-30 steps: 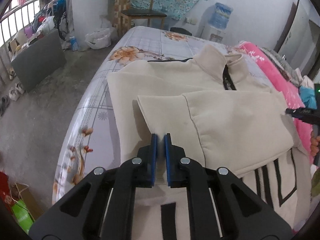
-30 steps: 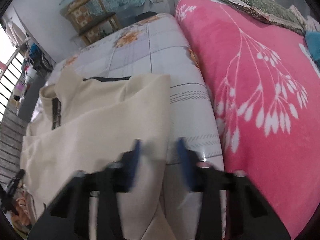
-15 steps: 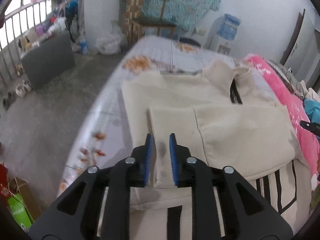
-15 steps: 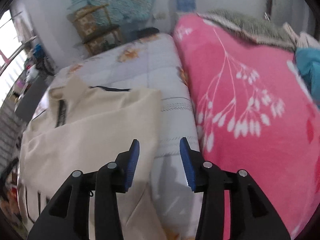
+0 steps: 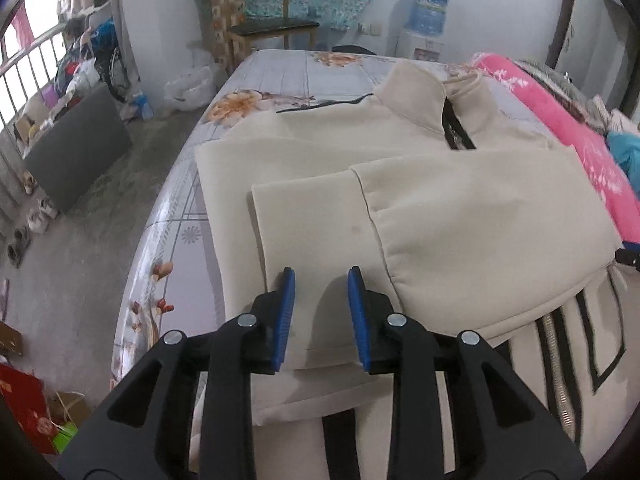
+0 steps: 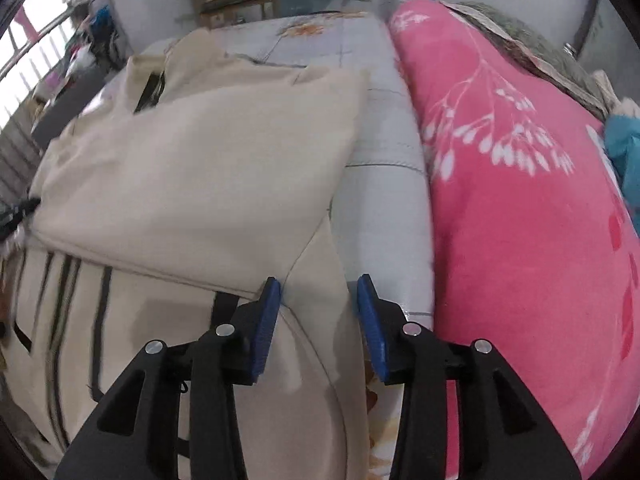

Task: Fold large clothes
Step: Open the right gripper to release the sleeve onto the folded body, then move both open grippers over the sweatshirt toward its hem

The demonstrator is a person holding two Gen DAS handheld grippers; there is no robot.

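I see the cream fleece jacket with a black zipper and black stripes (image 5: 420, 208) lying flat on the bed with the grey floral sheet (image 5: 280, 76). Its two sleeves are folded across the chest, one on top of the other, and the high collar points to the far end of the bed.

My left gripper (image 5: 321, 276) hangs over the near edge of the folded sleeve cuff. Its jaws have just been opening; now they stand narrowly apart. The blue pads (image 5: 286, 312) do not press the cloth, which lies below them and not in the gap.

My right gripper (image 6: 318, 284) is over the right side of the jacket, near the side seam, just beside the bare strip of sheet. Its jaws have opened within the last second and now stand moderately apart, and they hold nothing. The picture from this side is a little blurred.

To the right of the sheet lies a thick pink blanket with white leaf print (image 6: 520, 200), touching the edge of the sheet.

About containers: on the floor at the left is a white plastic bag (image 5: 190, 88), full, but I cannot tell with what. At the near left corner stands a red box (image 5: 24, 408) beside a small green box (image 5: 64, 438); their contents are not visible. Against the far wall stands a water dispenser with a blue bottle (image 5: 430, 12) on top.
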